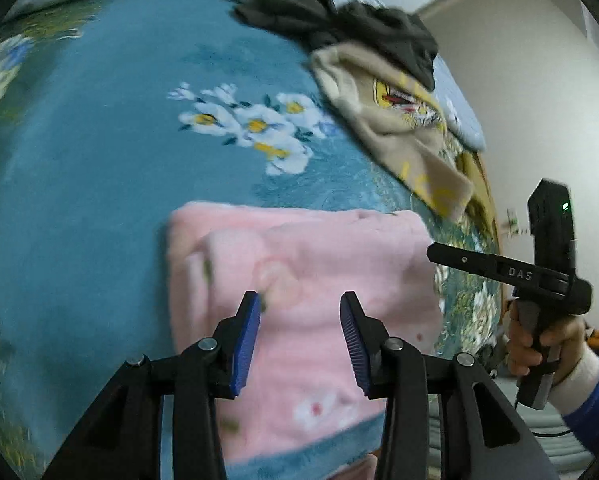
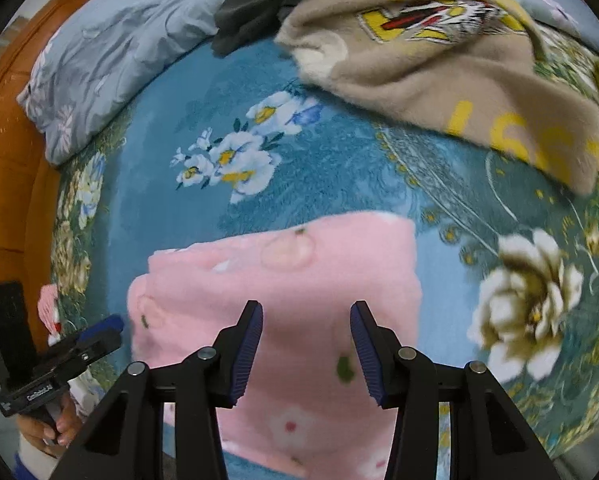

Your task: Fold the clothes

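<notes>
A folded pink fleece garment (image 1: 299, 280) with small flower prints lies on the blue floral blanket (image 1: 99, 160); it also shows in the right wrist view (image 2: 291, 292). My left gripper (image 1: 299, 312) is open and empty, hovering over the garment's near part. My right gripper (image 2: 307, 320) is open and empty above the same garment. The right gripper also shows from the side in the left wrist view (image 1: 431, 250), past the garment's right edge. The left gripper shows at the left edge of the right wrist view (image 2: 115, 330).
A beige sweater (image 2: 439, 64) with yellow letters and a dark garment (image 1: 339, 20) lie piled at the far side of the bed. A grey-blue quilt (image 2: 111, 52) lies far left against an orange headboard (image 2: 7, 152). A white wall (image 1: 539, 100) stands to the right.
</notes>
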Tool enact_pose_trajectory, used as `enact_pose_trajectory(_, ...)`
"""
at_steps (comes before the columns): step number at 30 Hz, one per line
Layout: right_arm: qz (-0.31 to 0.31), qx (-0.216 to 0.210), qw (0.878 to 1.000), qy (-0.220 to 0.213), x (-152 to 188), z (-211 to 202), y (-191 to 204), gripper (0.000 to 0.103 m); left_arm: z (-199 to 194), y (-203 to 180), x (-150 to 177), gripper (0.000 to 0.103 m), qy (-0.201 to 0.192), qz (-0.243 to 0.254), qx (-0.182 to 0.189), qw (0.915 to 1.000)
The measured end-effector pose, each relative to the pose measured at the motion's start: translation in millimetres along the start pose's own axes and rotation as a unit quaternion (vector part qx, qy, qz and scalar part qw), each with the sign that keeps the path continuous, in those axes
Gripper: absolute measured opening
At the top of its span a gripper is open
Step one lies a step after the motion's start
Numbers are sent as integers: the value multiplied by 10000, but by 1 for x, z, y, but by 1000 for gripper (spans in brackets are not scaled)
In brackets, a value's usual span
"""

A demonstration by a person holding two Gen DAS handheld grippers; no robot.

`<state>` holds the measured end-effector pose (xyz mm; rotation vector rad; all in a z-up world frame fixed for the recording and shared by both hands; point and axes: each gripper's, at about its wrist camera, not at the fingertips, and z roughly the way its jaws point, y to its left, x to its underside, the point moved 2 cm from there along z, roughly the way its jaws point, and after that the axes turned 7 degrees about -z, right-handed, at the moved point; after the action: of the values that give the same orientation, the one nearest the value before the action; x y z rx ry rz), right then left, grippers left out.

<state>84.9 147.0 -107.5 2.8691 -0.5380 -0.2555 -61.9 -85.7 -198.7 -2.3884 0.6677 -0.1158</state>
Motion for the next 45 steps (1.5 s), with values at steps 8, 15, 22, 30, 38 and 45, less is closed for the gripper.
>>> enact_pose_trajectory(8,139,26,9987,492,-12,68,-18,50,54,24,-12,42,324,-689,271,9967)
enact_pose_trajectory(15,221,-130,9991,338,-7,50,-21,50,27,12,-7,42,188,-734,89,9971)
enact_pose_trajectory(22,35,-376,9991,-177,43,-13,-1,50,-17,-24,35,42,63,38,-130,9999)
enact_pose_trajectory(30,128,-263,9995,90,83,20,-2,50,19,4,56,42,387,-256,-533,9975)
enact_pose_trajectory(38,-285,-6,9988,395,76,56,3,52,30,3,48,41,563,-269,-787,9949)
enact_pose_trajectory(45,48,-294,9992,278,70,27,1,52,-13,-6,37,47,10,-417,-997,9941)
